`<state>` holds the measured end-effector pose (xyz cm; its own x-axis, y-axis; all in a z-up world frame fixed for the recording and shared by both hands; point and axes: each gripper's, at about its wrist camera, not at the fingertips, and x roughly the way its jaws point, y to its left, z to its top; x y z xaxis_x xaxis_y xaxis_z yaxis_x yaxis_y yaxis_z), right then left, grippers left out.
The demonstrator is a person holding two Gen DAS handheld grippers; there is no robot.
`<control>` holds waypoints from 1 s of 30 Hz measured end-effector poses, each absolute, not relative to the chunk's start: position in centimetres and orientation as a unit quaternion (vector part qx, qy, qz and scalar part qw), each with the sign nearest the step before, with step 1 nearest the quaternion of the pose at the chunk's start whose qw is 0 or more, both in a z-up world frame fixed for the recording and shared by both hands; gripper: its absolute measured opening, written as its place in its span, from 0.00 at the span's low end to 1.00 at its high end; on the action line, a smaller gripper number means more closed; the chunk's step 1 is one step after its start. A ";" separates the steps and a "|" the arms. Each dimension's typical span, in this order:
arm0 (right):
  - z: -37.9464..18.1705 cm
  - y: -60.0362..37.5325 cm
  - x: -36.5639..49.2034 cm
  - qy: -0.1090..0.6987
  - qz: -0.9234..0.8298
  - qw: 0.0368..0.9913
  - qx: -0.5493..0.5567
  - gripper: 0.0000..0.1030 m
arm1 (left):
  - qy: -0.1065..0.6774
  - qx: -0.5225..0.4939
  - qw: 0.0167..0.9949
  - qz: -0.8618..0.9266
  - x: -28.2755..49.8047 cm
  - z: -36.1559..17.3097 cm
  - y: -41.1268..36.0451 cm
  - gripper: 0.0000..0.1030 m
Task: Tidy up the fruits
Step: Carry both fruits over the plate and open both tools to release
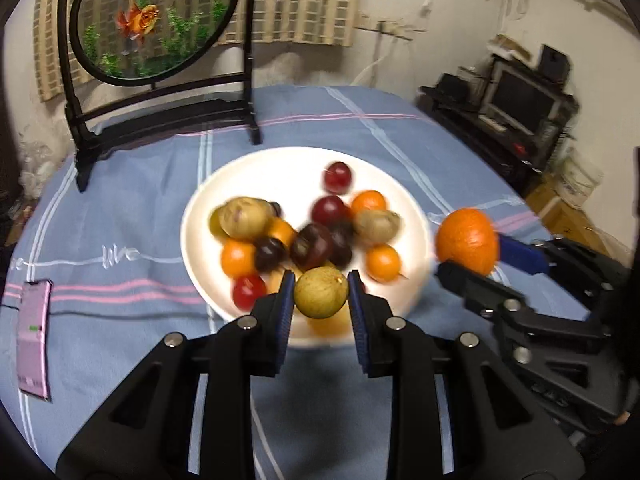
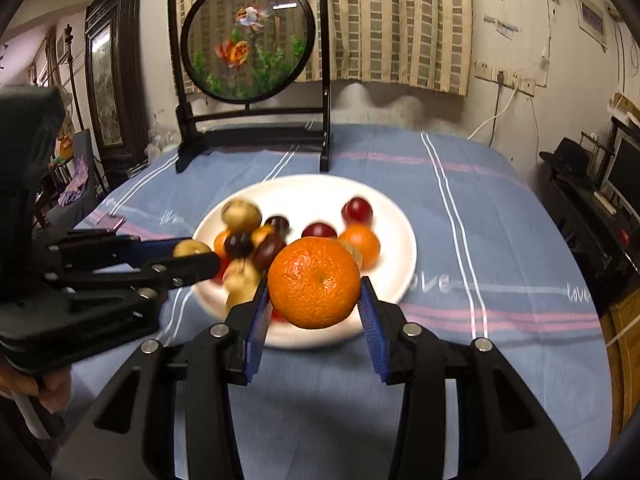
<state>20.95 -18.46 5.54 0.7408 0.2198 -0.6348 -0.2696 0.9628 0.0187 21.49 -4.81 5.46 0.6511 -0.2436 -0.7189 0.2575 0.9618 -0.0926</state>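
Small greenish fruit (image 1: pixel 321 293) is clamped by left gripper (image 1: pixel 321 294) above the white plate (image 1: pixel 416 216). Beside the plate, an orange (image 2: pixel 314 282) is gripped across its middle by right gripper (image 2: pixel 315 300). Both judged light, round, roll-prone.

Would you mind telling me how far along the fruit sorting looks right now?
Nothing looks sorted yet: no fruit lies apart on the cloth. In hand: the left tool grips a small green-brown fruit, and the right tool grips an orange, both above the plate. Left: the mixed red, orange and brownish fruits piled on it.
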 end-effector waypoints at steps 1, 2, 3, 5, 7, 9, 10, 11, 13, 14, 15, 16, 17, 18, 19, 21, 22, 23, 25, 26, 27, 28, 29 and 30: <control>5.6 -18.4 21.6 0.334 0.131 0.933 -0.036 0.42 | 0.398 0.010 0.908 -0.131 22.2 5.2 -4.9 0.26; 5.6 -18.4 22.3 0.334 0.131 0.933 -0.035 0.42 | 0.402 0.007 0.906 -0.130 22.8 4.9 -4.8 0.26; 5.4 -18.2 23.0 0.334 0.131 0.933 -0.036 0.42 | 0.407 0.003 0.904 -0.130 23.4 4.6 -4.9 0.26; 5.0 -18.0 24.7 0.338 0.128 0.931 -0.042 0.42 | 0.411 0.001 0.903 -0.127 24.2 4.0 -4.9 0.26; 4.7 -17.7 25.8 0.341 0.127 0.930 -0.048 0.42 | 0.415 -0.002 0.902 -0.122 25.2 3.7 -4.9 0.26; 4.4 -17.5 27.1 0.341 0.128 0.930 -0.053 0.43 | 0.417 -0.006 0.902 -0.113 26.1 3.6 -4.8 0.26; 4.2 -17.4 27.6 0.340 0.125 0.931 -0.055 0.43 | 0.417 -0.006 0.902 -0.110 26.5 3.5 -4.7 0.26; 4.0 -17.3 27.9 0.339 0.123 0.931 -0.057 0.43 | 0.419 -0.006 0.902 -0.106 27.0 3.5 -4.7 0.26; 3.6 -17.3 28.8 0.336 0.118 0.933 -0.060 0.43 | 0.422 -0.007 0.901 -0.099 27.8 3.3 -4.6 0.26; 3.3 -17.2 29.0 0.336 0.117 0.932 -0.064 0.43 | 0.423 -0.010 0.901 -0.097 28.1 3.2 -4.5 0.26; 3.0 -17.2 29.3 0.338 0.115 0.931 -0.069 0.44 | 0.425 -0.013 0.900 -0.093 28.4 3.2 -4.4 0.27; 2.9 -17.2 29.4 0.338 0.113 0.932 -0.071 0.48 | 0.427 -0.014 0.900 -0.089 28.6 3.1 -4.4 0.30; 3.0 -17.2 29.3 0.334 0.110 0.933 -0.071 0.51 | 0.429 -0.015 0.899 -0.082 28.8 3.1 -4.4 0.37; 3.1 -17.4 29.1 0.329 0.105 0.936 -0.072 0.54 | 0.429 -0.013 0.901 -0.066 28.9 3.1 -4.2 0.44; 3.3 -17.7 28.8 0.321 0.100 0.939 -0.072 0.55 | 0.427 -0.010 0.903 -0.052 29.0 3.1 -4.0 0.60; 3.7 -18.1 28.3 0.318 0.106 0.940 -0.065 0.56 | 0.418 -0.010 0.907 -0.043 28.7 3.4 -3.7 0.72; 3.9 -18.3 28.0 0.318 0.110 0.940 -0.060 0.56 | 0.418 -0.011 0.907 -0.046 28.6 3.5 -3.7 0.74; 4.0 -18.4 27.8 0.319 0.110 0.940 -0.059 0.56 | 0.419 -0.010 0.906 -0.048 28.4 3.6 -3.7 0.75; 4.4 -18.7 27.0 0.319 0.109 0.940 -0.056 0.56 | 0.419 -0.006 0.907 -0.049 27.8 3.8 -3.9 0.78; 4.6 -18.8 26.5 0.320 0.110 0.940 -0.051 0.56 | 0.417 -0.005 0.908 -0.048 27.5 3.9 -3.9 0.81; 4.7 -19.0 26.2 0.321 0.111 0.940 -0.047 0.56 | 0.414 -0.002 0.909 -0.045 27.0 4.0 -4.0 0.83; 4.8 -19.2 25.6 0.321 0.111 0.940 -0.041 0.56 | 0.413 0.000 0.910 -0.043 26.6 4.0 -4.1 0.85; 4.9 -19.3 25.1 0.320 0.111 0.940 -0.037 0.56 | 0.412 0.005 0.910 -0.040 26.2 4.0 -4.2 0.85; 5.0 -19.5 24.6 0.320 0.111 0.940 -0.036 0.56 | 0.412 0.012 0.910 -0.038 25.6 4.0 -4.4 0.85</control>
<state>24.63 -19.51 4.98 0.7710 0.1865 -0.6090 -0.2323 0.9726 0.0038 25.62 -4.44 3.95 0.6582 -0.0590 -0.7505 0.0789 0.9968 -0.0092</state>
